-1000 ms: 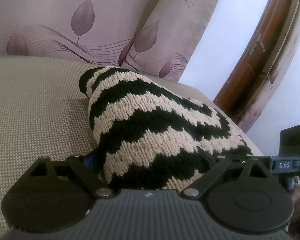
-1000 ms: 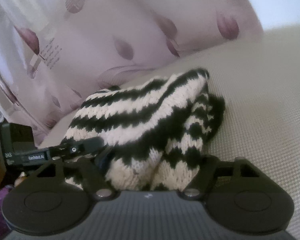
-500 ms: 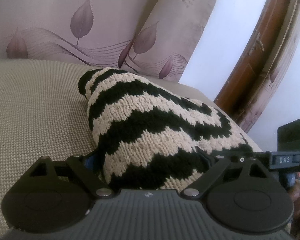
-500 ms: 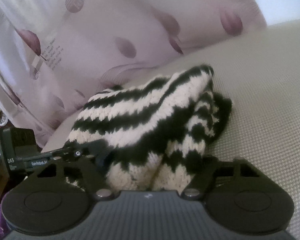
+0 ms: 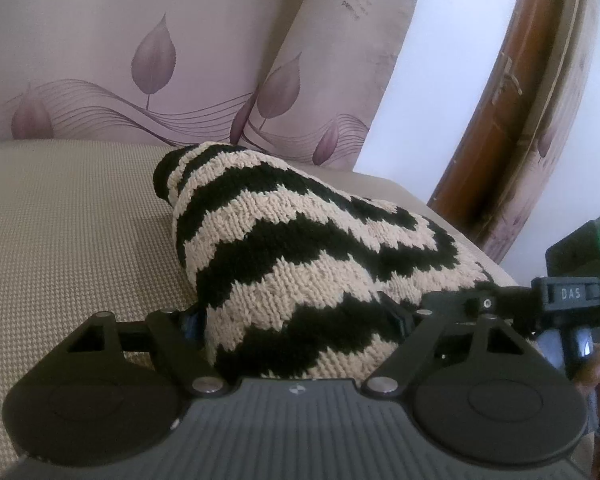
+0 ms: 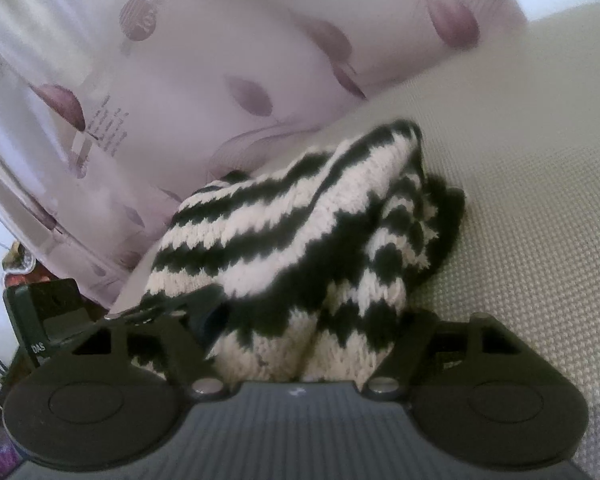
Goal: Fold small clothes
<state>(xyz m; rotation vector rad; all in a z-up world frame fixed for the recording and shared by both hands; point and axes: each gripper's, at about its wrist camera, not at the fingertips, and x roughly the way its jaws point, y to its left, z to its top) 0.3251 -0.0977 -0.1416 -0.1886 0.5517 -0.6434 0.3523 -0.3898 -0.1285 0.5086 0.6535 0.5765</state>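
beige cushion (image 5: 68, 216); striped knit (image 5: 300, 264) hides both tools' tips.

The black-and-cream zigzag-striped knitted garment (image 5: 300, 264) lies on the beige woven cushion (image 5: 68, 232). Behind the cushion, the pale curtain (image 5: 172, 60) bears mauve leaves.

black tongs (image 5: 296, 320), ribbed grey body, silver screws, "das" label

I saw soft daylight; the left view was sharp, the right view's curtain (image 6: 204, 80) blurred, edges bowed by fisheye.
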